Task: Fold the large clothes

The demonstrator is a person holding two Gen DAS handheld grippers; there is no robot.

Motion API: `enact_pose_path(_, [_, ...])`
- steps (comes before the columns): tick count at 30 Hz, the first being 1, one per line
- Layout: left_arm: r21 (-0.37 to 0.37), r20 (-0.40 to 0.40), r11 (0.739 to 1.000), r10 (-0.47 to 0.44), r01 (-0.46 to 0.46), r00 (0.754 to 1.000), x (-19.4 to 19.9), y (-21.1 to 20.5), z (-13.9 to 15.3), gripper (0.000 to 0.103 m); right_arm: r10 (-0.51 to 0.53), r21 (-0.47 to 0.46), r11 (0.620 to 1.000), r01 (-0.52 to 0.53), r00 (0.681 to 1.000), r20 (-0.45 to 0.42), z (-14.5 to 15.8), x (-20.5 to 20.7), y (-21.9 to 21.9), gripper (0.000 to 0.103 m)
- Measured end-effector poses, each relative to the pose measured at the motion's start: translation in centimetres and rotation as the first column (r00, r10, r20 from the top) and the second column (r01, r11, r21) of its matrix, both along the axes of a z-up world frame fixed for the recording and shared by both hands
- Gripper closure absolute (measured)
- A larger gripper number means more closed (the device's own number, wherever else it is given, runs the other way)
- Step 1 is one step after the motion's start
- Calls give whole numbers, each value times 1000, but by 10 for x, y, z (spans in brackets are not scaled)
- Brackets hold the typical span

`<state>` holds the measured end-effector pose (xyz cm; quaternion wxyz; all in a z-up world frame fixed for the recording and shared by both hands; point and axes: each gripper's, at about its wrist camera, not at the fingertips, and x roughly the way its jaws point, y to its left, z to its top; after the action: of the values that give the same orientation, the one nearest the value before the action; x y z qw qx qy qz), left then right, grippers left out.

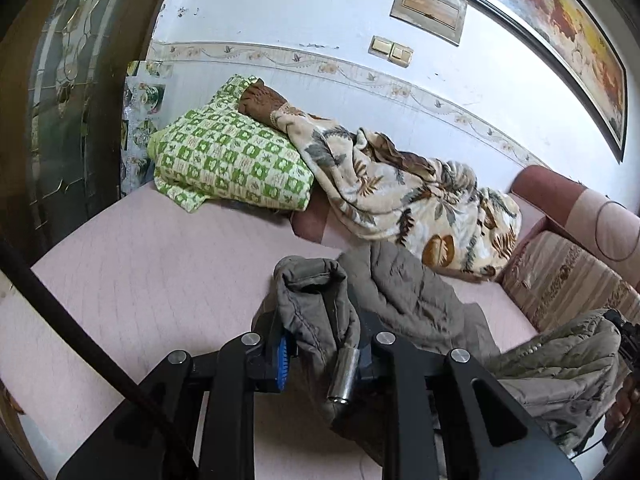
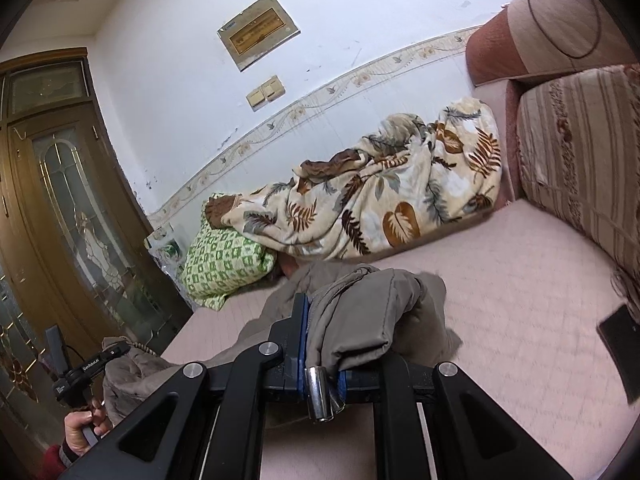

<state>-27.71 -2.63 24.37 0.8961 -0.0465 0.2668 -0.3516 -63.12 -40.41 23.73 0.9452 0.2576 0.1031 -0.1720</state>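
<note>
My left claw (image 1: 320, 344) grips a bunched fold of the grey jacket (image 1: 416, 292). My right claw (image 2: 320, 344) clamps another fold, above the pink bed (image 2: 520, 280).

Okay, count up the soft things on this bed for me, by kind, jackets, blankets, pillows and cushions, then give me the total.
Quilted grey-brown jacket, pinched by the left gripper and the right gripper: 1
Leaf-print blanket: 1
Green checked pillow: 1
Striped cushion: 1
Total: 4
</note>
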Motion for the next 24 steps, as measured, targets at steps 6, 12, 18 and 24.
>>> enact_pose_path(6, [12, -2, 1000, 14, -14, 1000, 45, -36, 11, 78, -8, -13, 1000, 8, 1000, -14, 13, 41, -28, 91])
enact_pose_path(12, [18, -18, 999, 39, -38, 999, 80, -59, 11, 76, -16, -7, 1000, 16, 999, -30, 18, 82, -55, 91])
enact_pose_path(18, [26, -35, 999, 47, -46, 998, 109, -82, 14, 75, -22, 10, 1000, 22, 999, -46, 21, 111, -76, 91])
enact_pose_path(24, [65, -39, 996, 58, -55, 998, 142, -115, 13, 73, -31, 76, 996, 37, 997, -69, 15, 139, -104, 91])
